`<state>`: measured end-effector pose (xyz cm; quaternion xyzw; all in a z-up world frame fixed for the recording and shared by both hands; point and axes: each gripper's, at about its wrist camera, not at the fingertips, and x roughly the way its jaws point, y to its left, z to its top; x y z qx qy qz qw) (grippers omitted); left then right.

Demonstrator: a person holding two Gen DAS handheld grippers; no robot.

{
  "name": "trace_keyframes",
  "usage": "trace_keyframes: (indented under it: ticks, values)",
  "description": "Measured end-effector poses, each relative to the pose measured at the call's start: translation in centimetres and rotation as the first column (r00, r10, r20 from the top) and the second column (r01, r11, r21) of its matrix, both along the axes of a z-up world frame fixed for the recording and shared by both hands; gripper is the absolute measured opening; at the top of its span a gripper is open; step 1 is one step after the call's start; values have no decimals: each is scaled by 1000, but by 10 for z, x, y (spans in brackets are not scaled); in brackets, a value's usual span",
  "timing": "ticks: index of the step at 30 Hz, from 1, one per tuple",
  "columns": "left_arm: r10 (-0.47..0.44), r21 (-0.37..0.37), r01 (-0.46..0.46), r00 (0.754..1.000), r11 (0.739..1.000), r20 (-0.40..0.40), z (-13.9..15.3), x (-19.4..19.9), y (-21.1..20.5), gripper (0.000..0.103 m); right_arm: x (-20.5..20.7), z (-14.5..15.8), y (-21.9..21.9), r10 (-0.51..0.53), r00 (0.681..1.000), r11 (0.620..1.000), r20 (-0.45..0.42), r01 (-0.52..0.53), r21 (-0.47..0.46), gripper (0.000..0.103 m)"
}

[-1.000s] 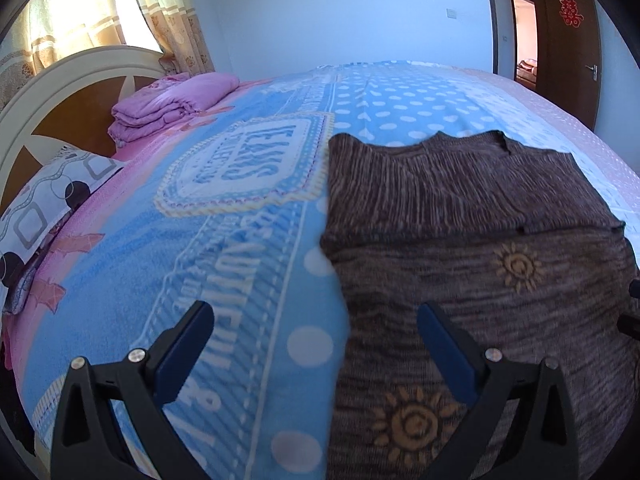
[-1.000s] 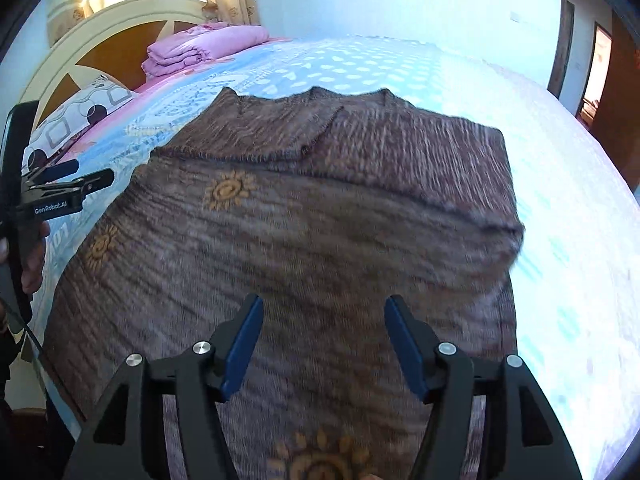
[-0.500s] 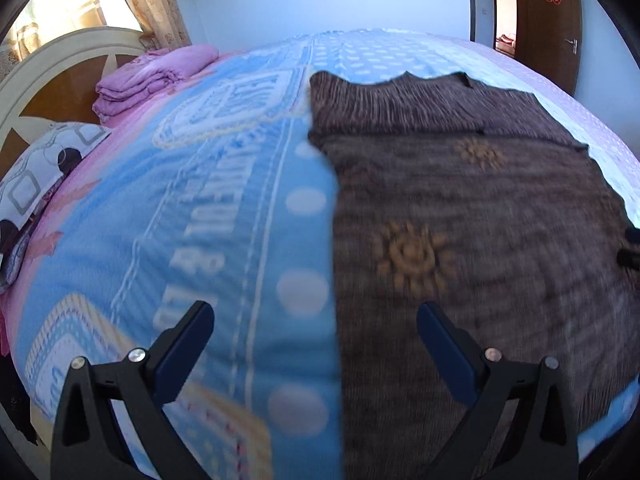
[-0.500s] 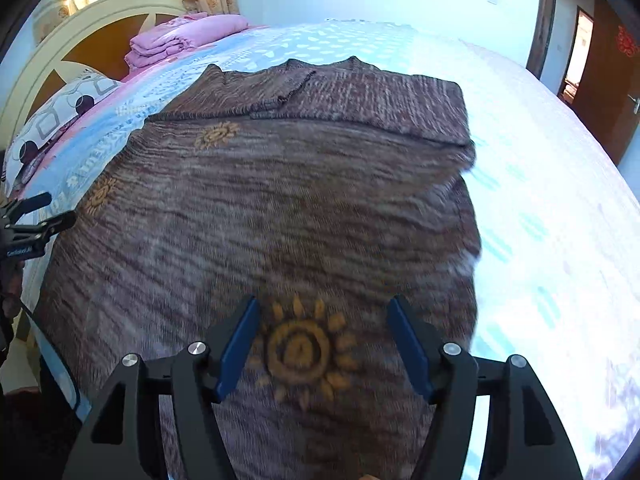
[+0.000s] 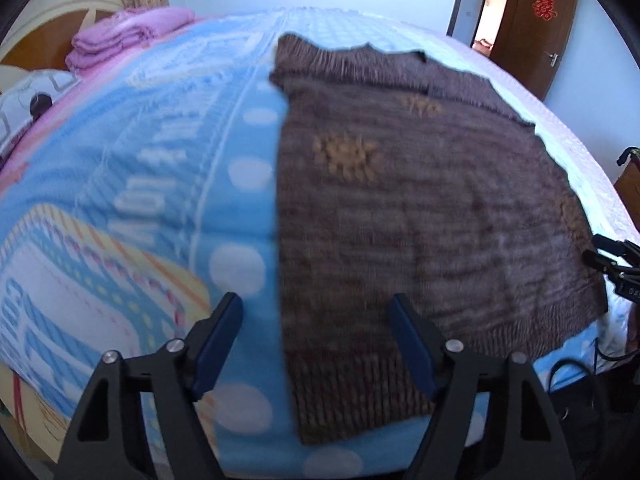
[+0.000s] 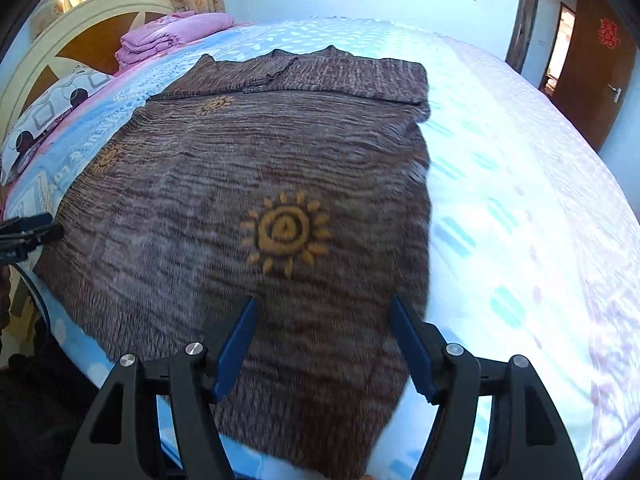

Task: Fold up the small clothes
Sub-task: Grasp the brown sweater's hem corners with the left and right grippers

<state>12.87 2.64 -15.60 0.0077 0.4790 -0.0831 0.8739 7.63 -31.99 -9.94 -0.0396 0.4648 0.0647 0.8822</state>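
Note:
A brown knitted sweater (image 5: 420, 200) with orange sun motifs lies flat on the bed, its sleeves folded across the top. My left gripper (image 5: 316, 308) hovers over the sweater's near left hem corner. Its jaws are closing, with the sweater's left edge below the gap and the pads clear of the cloth. The right gripper (image 6: 323, 308) stands open above the sweater (image 6: 240, 168) near its right hem, below a large sun motif, with nothing pinched. Each gripper shows at the side of the other's view: right (image 5: 612, 264), left (image 6: 24, 236).
The bed wears a blue patterned blanket (image 5: 140, 180). Folded pink bedding (image 6: 168, 36) and a patterned pillow (image 6: 52, 108) lie by the headboard (image 6: 80, 40). A brown door (image 5: 536, 20) stands at the far right. The bed's near edge runs just under both grippers.
Both grippers have drawn back from the sweater's middle toward its hem at the bed's near edge. The left jaws stand narrower than before; the right jaws are slightly wider.

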Motion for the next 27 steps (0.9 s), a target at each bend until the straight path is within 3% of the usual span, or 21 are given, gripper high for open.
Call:
trace_keyframes:
  ticks: [3,5,8,11,18,22,23,25,26,27]
  values:
    - [-11,39,9,999,999,37,-2,-11,-7,68,-7,-1,-8,-24,1000,1000,-2,24,9,69]
    - [-41,33,39,998,999,40,1,-15,-11,41,-10,0,-14,-45,999,999,4,45,13,69]
    - [-78,28,77,996,997,40,3,-20,-15,13,-16,4,-25,-79,997,996,13,78,40,69]
    - [-86,35,84,995,996,47,4,-22,-17,7,-22,6,-33,-90,996,993,5,90,73,69]
    - [-80,0,80,993,997,92,25,-29,-5,6,-44,-3,-36,-68,996,982,-51,76,172,69]
    - [-68,-2,69,993,998,96,23,-27,-3,6,-50,-13,-32,-71,995,987,-72,81,142,67]
    - [-61,3,61,994,998,90,20,-26,-3,8,-51,-13,-32,-78,995,988,-70,87,132,63]
    - [-44,14,43,997,999,68,12,-23,-2,13,-52,-11,-33,-78,995,985,-60,86,146,37]
    - [-33,15,33,998,999,55,9,-21,-1,14,-53,-11,-35,-70,995,981,-65,81,179,12]
    - [-21,18,20,999,1000,46,7,-21,0,18,-54,-11,-38,-69,995,975,-72,83,208,11]
